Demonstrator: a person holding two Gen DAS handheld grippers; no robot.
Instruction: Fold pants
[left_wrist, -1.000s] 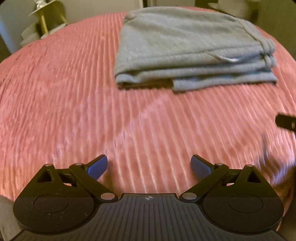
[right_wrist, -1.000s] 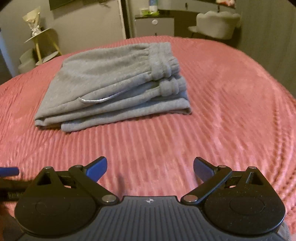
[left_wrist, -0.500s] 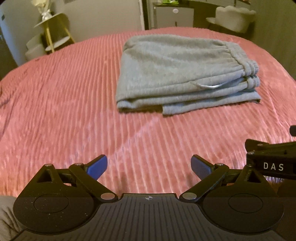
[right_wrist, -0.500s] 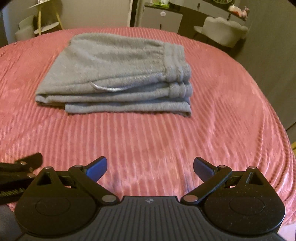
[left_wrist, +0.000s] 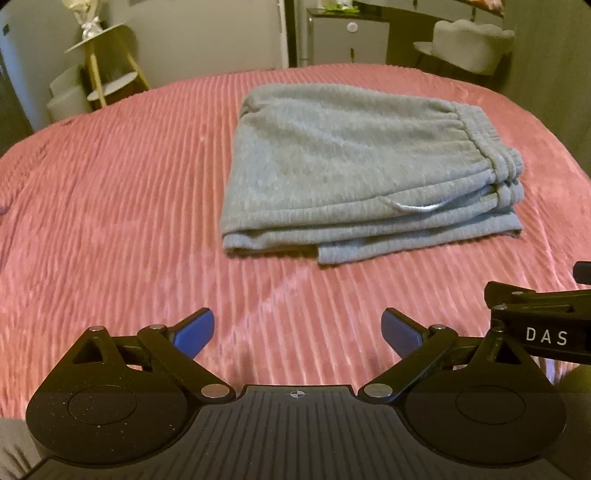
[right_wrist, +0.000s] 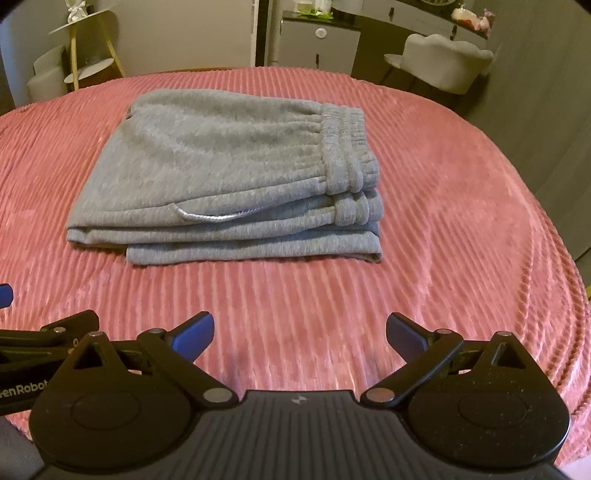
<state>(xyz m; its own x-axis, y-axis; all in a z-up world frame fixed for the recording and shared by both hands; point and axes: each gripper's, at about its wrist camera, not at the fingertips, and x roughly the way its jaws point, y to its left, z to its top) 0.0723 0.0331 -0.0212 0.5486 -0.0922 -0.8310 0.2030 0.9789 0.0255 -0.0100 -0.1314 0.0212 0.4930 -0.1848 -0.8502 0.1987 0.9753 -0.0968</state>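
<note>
Grey sweatpants (left_wrist: 354, 166) lie folded in a stacked rectangle on the pink ribbed bedspread (left_wrist: 110, 221), waistband at the right and a drawstring loop hanging out at the front. They also show in the right wrist view (right_wrist: 229, 177). My left gripper (left_wrist: 297, 330) is open and empty, held back from the pants over bare bedspread. My right gripper (right_wrist: 300, 334) is open and empty, also near the front edge. The two grippers sit side by side; the right one's body (left_wrist: 543, 325) shows at the left view's right edge.
Beyond the bed stand a gold side table (left_wrist: 107, 70) at the back left, a grey cabinet (right_wrist: 317, 44) and a pale chair (right_wrist: 447, 62) at the back right. The bed edge (right_wrist: 554, 332) curves down at the right.
Both grippers have pulled back and risen away from the pants, so the pants look farther and more of the room shows. The pants have not moved. Both stay open.
</note>
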